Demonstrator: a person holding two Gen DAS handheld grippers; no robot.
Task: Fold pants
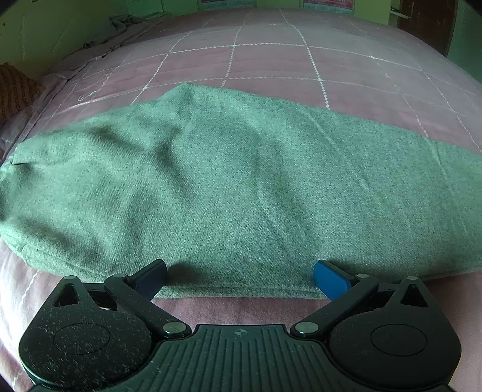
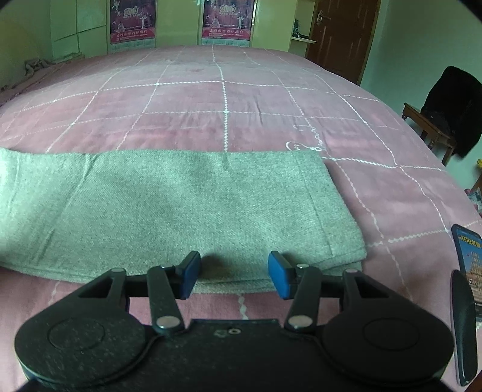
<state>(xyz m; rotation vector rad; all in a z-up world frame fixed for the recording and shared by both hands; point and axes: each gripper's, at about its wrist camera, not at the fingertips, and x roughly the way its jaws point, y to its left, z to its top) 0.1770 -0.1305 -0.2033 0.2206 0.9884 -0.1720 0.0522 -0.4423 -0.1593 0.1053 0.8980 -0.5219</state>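
Observation:
Grey-green pants (image 1: 229, 187) lie lengthwise across a pink checked bedspread (image 1: 271, 63), the legs laid one on the other. In the right wrist view the pants' leg end (image 2: 186, 205) lies flat with its hem at the right. My left gripper (image 1: 241, 277) is open, its blue-padded fingers at the near edge of the wider part of the pants, holding nothing. My right gripper (image 2: 235, 274) is open at the near edge of the leg end, holding nothing.
The bedspread (image 2: 229, 99) stretches far behind the pants. A phone (image 2: 468, 250) lies at the bed's right edge. A chair with dark clothing (image 2: 452, 114) stands right of the bed. A brown door (image 2: 340, 33) and wall posters (image 2: 226, 18) are at the back.

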